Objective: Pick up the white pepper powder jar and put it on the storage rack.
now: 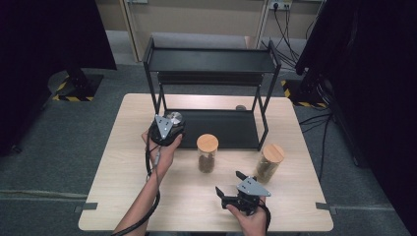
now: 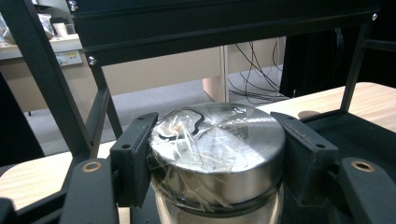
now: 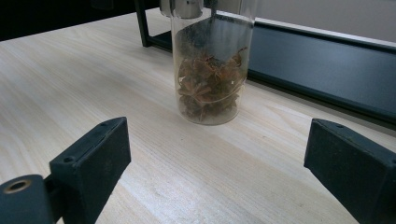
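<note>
Table (image 1: 128,196): rectangular, pale wood-grain top, matte.

Rack (image 1: 211,61): black metal, two tiers, flat shelves on thin angled legs, standing at 12 o'clock on the table. Its lower shelf (image 2: 364,135) is a flat dark tray.

Wooden-lidded jars: two clear cylinders with round, light wooden lids. One (image 1: 207,153) stands at the table centre and holds brown star-shaped spice (image 3: 210,88). The other (image 1: 269,162) stands at 3 o'clock from it, well apart.

Steel-lidded jar (image 2: 219,154): clear cylindrical body, round brushed-metal lid with crinkled transparent film across the top. It sits at the 9 o'clock end of the lower shelf.

Left gripper (image 1: 167,130): black jaws clamped against opposite sides of the steel lid, pads pressing on it.

Right gripper (image 1: 230,184): at 6 o'clock on the table, jaws spread wide with nothing between them, pointed toward the centre jar. Square black pads (image 3: 93,163), flat faced.
</note>
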A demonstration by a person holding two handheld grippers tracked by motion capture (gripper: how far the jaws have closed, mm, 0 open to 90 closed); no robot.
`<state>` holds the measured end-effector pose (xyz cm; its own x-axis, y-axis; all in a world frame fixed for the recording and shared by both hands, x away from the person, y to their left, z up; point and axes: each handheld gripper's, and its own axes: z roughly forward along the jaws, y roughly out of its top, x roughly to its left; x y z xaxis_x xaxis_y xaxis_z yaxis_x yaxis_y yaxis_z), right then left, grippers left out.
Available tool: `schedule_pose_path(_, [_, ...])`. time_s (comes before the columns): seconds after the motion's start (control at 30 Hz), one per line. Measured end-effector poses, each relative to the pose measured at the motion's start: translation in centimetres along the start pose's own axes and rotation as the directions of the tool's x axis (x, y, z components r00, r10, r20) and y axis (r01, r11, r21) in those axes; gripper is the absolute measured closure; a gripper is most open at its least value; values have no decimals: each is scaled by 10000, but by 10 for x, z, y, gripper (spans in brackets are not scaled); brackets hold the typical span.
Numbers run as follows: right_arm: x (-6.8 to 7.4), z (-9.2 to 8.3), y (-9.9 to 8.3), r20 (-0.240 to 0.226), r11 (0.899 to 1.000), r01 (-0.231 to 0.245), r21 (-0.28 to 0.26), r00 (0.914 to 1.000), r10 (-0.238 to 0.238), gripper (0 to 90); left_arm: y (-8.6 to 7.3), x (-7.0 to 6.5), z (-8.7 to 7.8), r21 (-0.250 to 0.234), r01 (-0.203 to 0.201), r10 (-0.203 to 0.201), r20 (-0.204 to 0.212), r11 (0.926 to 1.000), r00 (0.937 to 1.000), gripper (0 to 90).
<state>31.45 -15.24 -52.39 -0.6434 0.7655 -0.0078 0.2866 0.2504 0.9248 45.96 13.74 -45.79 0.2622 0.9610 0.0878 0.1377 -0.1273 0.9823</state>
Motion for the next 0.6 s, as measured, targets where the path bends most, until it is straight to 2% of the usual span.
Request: schedule_pose_path(0.6, [0, 0, 0, -41, 10000, -10, 2, 10000, 10, 71, 4, -10, 19, 132, -44, 44, 23, 9999, 10000, 348])
